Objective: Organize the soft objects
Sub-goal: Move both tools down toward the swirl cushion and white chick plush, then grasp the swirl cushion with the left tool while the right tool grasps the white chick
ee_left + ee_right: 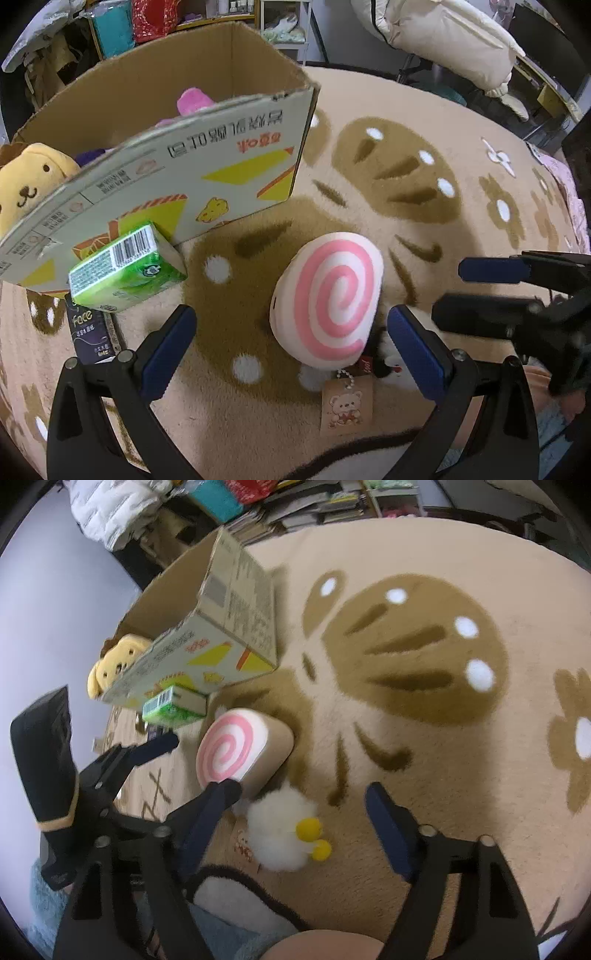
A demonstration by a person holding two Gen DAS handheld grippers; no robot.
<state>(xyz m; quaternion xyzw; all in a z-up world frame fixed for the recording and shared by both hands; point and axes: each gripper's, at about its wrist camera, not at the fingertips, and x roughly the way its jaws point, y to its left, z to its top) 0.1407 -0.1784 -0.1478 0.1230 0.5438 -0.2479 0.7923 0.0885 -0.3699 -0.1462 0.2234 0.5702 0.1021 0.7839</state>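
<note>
A pink-and-white swirl roll plush [328, 295] [229, 749] lies on the rug between the blue fingers of my left gripper [291, 314]. Those fingers stand wide on either side of it and do not touch it, so the left gripper is open. My right gripper [301, 788] is open too and points down at a white fluffy plush with yellow feet [277, 830], which sits between its fingers without the pads pressing on it. In the left wrist view the right gripper [448, 291] shows at the right edge. A bear-print paper tag [345, 406] hangs from the roll plush.
An open cardboard box [221, 166] [236, 602] stands at the back left; a yellow dog plush [29, 181] [110, 661] and a pink plush [194, 101] are inside. A green tissue pack [125, 269] [173, 705] leans against it, over a dark packet [90, 332]. Beige patterned rug [406, 177] stretches right.
</note>
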